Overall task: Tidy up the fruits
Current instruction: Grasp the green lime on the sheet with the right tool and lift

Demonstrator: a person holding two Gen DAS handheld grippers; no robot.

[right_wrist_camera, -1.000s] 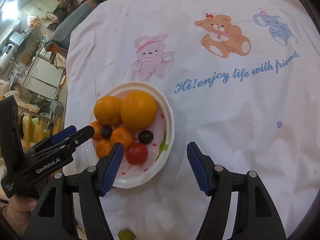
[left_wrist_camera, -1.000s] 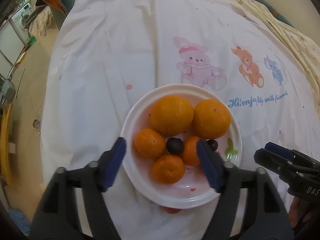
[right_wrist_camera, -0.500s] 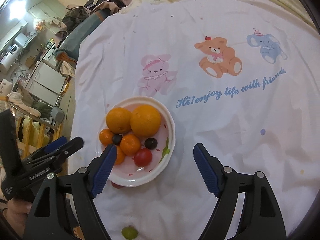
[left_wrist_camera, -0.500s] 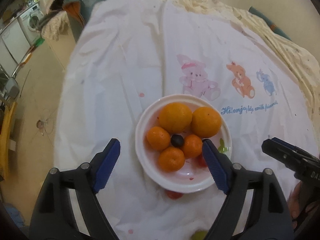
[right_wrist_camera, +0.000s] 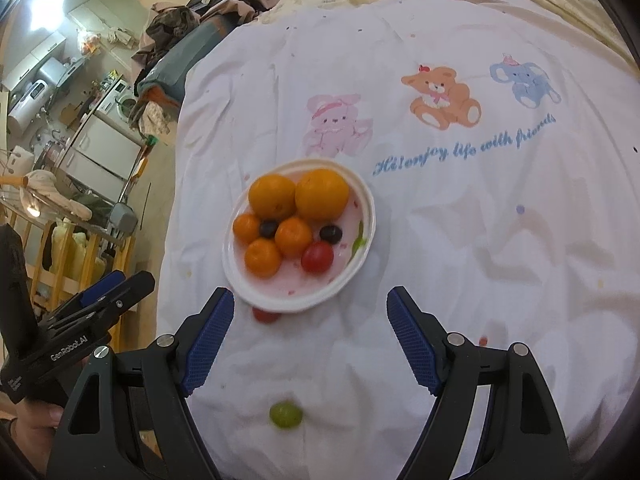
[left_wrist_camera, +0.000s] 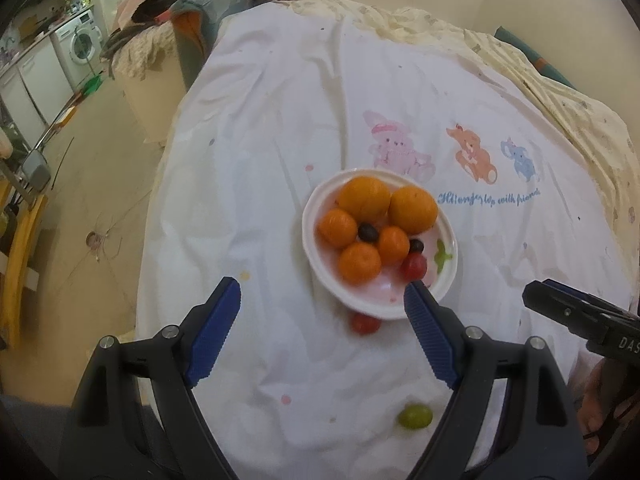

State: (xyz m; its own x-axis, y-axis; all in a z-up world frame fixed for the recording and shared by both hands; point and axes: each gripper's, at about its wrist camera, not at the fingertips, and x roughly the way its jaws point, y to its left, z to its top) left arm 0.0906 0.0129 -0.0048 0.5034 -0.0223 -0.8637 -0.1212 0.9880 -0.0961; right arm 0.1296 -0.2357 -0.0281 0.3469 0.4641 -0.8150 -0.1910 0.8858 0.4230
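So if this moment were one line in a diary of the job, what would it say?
left gripper: open, empty | right gripper: open, empty | plate: oranges, grapes, tomato | cloth: green grape, cherry tomato loose

White plate (right_wrist_camera: 366, 208) holds orange citrus (right_wrist_camera: 322, 195), dark grapes (right_wrist_camera: 330, 233) and a red tomato (right_wrist_camera: 317, 256) — a green grape (right_wrist_camera: 285, 414) lies outside; white cloth (right_wrist_camera: 500, 248) bears pink, orange, blue animals.

White plate (right_wrist_camera: 362, 200) half hides a red tomato (right_wrist_camera: 265, 315) (underneath).

left tongs (left_wrist_camera: 322, 312) agape, empty, right tongs (right_wrist_camera: 310, 320) likewise
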